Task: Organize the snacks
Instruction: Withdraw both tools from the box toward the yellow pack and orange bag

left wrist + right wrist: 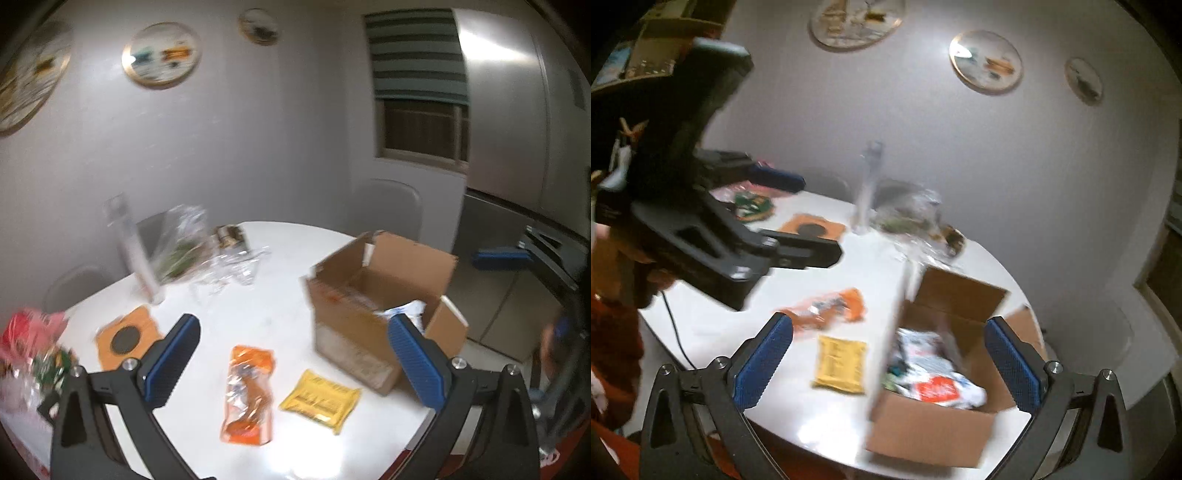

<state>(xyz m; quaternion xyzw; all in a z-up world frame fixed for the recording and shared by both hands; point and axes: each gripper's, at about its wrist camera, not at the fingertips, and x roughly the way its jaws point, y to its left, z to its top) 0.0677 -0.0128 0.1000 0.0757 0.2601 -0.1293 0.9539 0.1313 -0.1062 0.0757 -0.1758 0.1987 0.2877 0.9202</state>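
Snacks lie on white table (blurred).

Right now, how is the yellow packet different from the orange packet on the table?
The yellow packet is squarish and plain yellow all over; the orange packet is longer and has a see-through window. The yellow packet lies closer to the cardboard box; the orange packet lies farther from it. Both lie flat on the white table, outside the box, and no tongs are touching either.
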